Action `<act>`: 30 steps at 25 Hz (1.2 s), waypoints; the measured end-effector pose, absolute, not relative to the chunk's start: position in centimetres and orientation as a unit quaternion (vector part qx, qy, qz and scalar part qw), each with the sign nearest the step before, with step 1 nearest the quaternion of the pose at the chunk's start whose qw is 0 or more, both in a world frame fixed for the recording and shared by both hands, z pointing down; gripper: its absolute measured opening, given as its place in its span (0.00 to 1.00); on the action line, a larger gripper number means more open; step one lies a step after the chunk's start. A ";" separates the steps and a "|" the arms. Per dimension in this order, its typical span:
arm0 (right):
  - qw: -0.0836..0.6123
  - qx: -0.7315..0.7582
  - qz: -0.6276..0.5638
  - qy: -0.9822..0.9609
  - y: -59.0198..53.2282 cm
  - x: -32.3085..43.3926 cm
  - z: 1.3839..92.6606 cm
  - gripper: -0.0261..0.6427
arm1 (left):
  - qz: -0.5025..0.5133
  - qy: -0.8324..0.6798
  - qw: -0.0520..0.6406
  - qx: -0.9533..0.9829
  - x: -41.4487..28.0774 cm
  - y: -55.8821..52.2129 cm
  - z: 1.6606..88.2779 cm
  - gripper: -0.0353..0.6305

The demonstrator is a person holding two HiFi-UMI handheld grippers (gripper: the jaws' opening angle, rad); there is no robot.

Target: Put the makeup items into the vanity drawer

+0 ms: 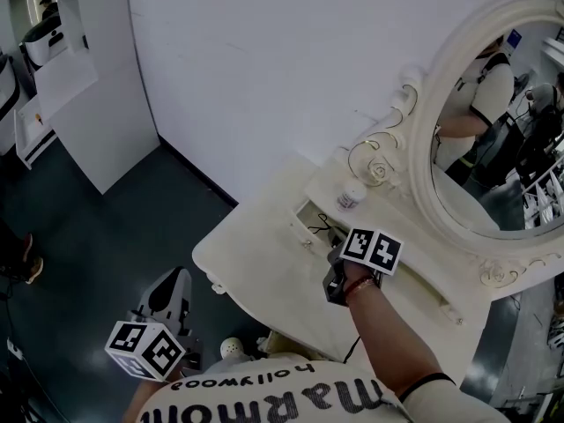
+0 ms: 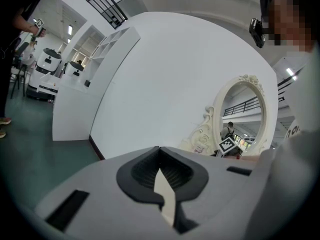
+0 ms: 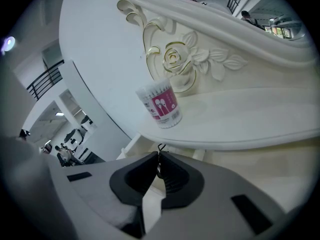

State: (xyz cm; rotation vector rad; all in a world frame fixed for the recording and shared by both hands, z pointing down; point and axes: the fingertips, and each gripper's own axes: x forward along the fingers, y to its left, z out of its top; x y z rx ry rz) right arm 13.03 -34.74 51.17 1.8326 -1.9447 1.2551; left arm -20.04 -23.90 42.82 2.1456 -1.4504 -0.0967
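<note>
Right tongs (image 3: 157,159) pinch a black wire (image 3: 159,148), swab jar (image 3: 161,106) beyond.

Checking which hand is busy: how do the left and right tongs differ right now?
The left tongs are shut on nothing; the right tongs pinch a thin black wire. The left tongs hang over the floor, off the vanity; the right tongs reach over the vanity top, near the cotton swab tub. Both are grey, jaws together.
</note>
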 end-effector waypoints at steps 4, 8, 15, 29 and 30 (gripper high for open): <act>0.125 0.618 0.407 -0.661 -34.9 12.8 51.2 0.09 | -0.037 -0.540 0.272 0.796 -20.1 -24.1 42.7 0.06; 0.162 0.620 0.382 -0.666 -35.0 12.8 51.4 0.09 | -0.038 -0.538 0.272 0.797 -20.1 -24.3 42.8 0.06; 0.198 0.616 0.358 -0.673 -35.0 12.7 51.7 0.09 | -0.041 -0.536 0.279 0.796 -20.0 -24.6 43.1 0.06; 0.251 0.607 0.313 -0.686 -35.4 11.4 51.6 0.10 | -0.046 -0.537 0.285 0.793 -20.4 -24.5 43.4 0.06; 0.253 0.606 0.313 -0.686 -35.5 11.4 51.6 0.10 | -0.047 -0.538 0.285 0.792 -20.5 -24.5 43.4 0.06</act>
